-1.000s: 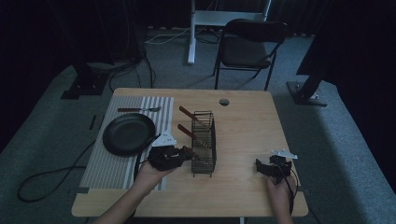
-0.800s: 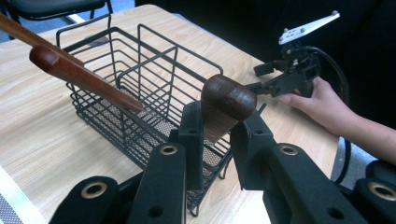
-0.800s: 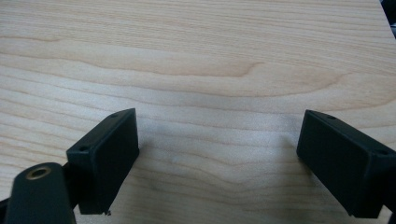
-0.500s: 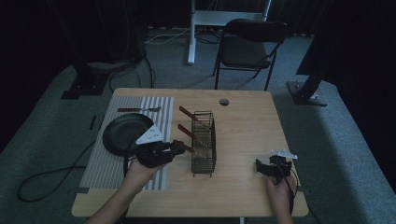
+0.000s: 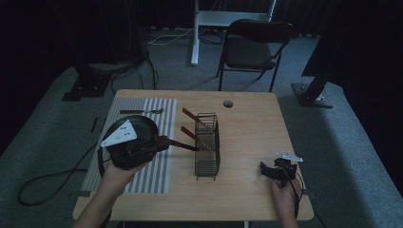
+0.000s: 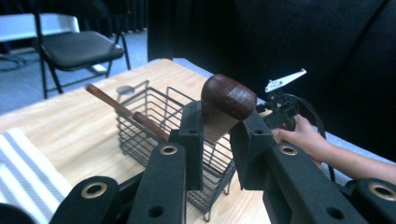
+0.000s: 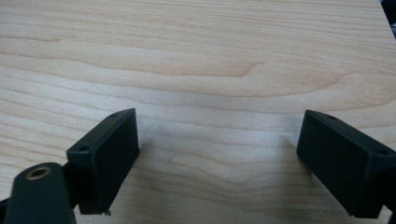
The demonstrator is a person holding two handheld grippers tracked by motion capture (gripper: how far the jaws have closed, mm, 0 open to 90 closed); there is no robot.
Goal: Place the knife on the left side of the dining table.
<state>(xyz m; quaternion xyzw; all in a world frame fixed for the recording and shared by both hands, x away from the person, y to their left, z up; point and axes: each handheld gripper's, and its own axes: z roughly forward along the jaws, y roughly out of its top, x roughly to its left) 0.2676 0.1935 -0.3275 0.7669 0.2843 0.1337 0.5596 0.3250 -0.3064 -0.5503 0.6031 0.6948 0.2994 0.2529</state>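
The left gripper's fingers [image 6: 192, 140] pinch the dark wooden handle [image 6: 228, 96] of a utensil, its rounded end sticking up between the pads, and the left gripper [image 5: 159, 141] holds it above the striped mat [image 5: 157, 167], beside the wire basket [image 5: 207, 156]. Two more wooden-handled utensils [image 5: 194, 118] lean in that basket. The right gripper [image 7: 217, 161] rests on the bare table [image 7: 196, 56] with its fingers spread wide, holding nothing.

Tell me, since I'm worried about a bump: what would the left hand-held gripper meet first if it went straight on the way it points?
Probably the wire basket. The left hand-held gripper, shut on a wooden-handled utensil, points straight at it; the utensil's far end may touch first, though depth is hard to judge.
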